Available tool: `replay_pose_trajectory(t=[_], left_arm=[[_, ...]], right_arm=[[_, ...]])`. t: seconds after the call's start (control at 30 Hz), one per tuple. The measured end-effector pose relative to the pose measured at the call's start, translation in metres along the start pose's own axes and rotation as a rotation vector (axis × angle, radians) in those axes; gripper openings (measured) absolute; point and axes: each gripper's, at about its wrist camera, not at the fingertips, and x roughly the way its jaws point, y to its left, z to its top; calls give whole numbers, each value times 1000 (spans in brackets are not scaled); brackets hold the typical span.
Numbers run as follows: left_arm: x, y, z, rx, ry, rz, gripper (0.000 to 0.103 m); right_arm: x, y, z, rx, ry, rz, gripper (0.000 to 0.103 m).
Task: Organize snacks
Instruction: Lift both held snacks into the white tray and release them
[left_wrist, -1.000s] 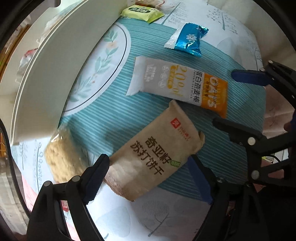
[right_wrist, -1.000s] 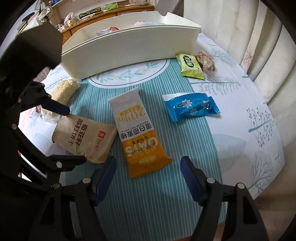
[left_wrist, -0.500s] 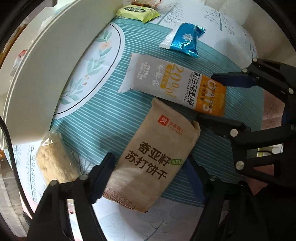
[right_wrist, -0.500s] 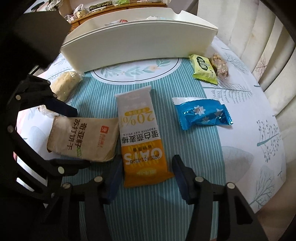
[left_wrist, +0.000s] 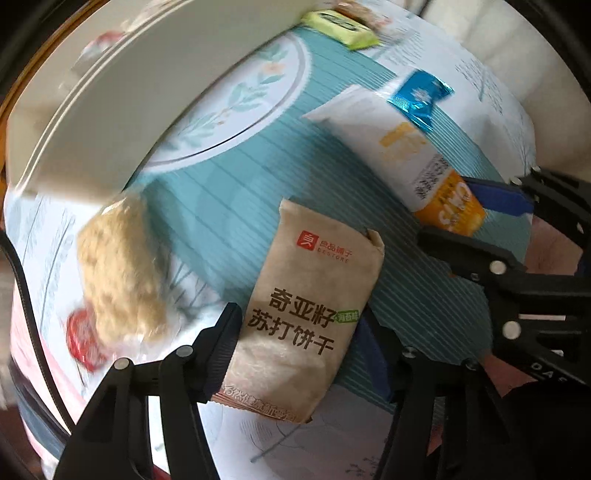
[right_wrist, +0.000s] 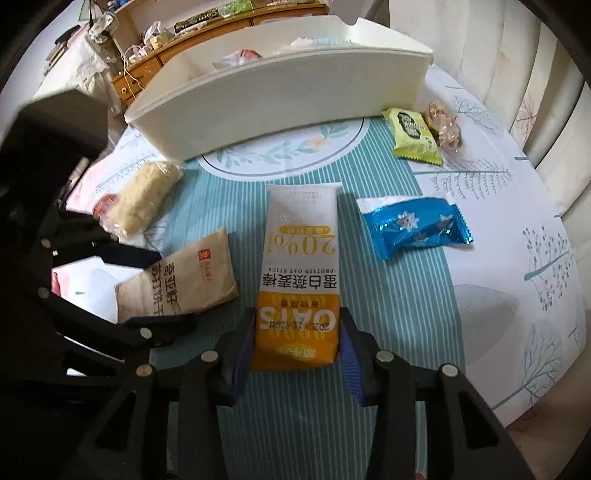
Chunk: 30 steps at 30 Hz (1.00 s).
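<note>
My left gripper (left_wrist: 299, 332) is shut on a brown cracker packet (left_wrist: 306, 314), gripping its near half; the packet also shows in the right wrist view (right_wrist: 181, 280). My right gripper (right_wrist: 297, 339) is shut on the orange end of a white and orange oat bar packet (right_wrist: 301, 266), which is tilted up off the cloth in the left wrist view (left_wrist: 399, 147). A white bin (right_wrist: 280, 92) stands at the back of the table.
A clear-wrapped rice cake (right_wrist: 142, 199) lies left, beside the bin. A blue wrapped snack (right_wrist: 413, 225), a green packet (right_wrist: 413, 136) and a brown candy (right_wrist: 445, 129) lie to the right. The teal striped tablecloth (right_wrist: 399, 369) covers the round table.
Both grippers moved forward over their packets and closed on them. The oat bar's far end has lifted off the cloth, and the left view has swung.
</note>
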Motion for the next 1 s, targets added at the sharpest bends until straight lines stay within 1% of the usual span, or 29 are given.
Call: replay_pose_trajectory(t=[0.17,0.23,0.27,0.4,0.63,0.7,0.73,0.8,0.87,0.93,1.0], left_arm=[[-22,16,-5,-90,-17,-18,60],[-36,21,-5,-132,-2,-22,60],[-39,31,0,-145,5,-23,60],[-61,45,6,-208,25,-21,61],[-116,75,11,-343,-36,-45,61],[-126,72,16,-374,-50,-42,61],[-134,76,19,-396,-54,-36,61],[-139,77,19,-430,-60,-34,61],[-139,81,31,-468,-70,-48,61],[-148,88,37,-504,-81,-58,61],[-155,94,44,-528,-99,-50,61]], right_arm=[[-18,5,7,-2,-30,11,43],[-27,7,11,-14,-46,12,43],[-30,7,16,-21,-54,12,43],[-46,9,36,-41,-89,25,43],[-72,-1,75,-63,-130,51,43],[-78,-5,87,-74,-143,52,43],[-82,-8,95,-83,-152,56,43],[-88,-12,108,-96,-173,70,43],[-94,-15,123,-112,-192,79,43],[-101,-19,136,-130,-217,89,43],[-106,-22,150,-150,-241,106,43]])
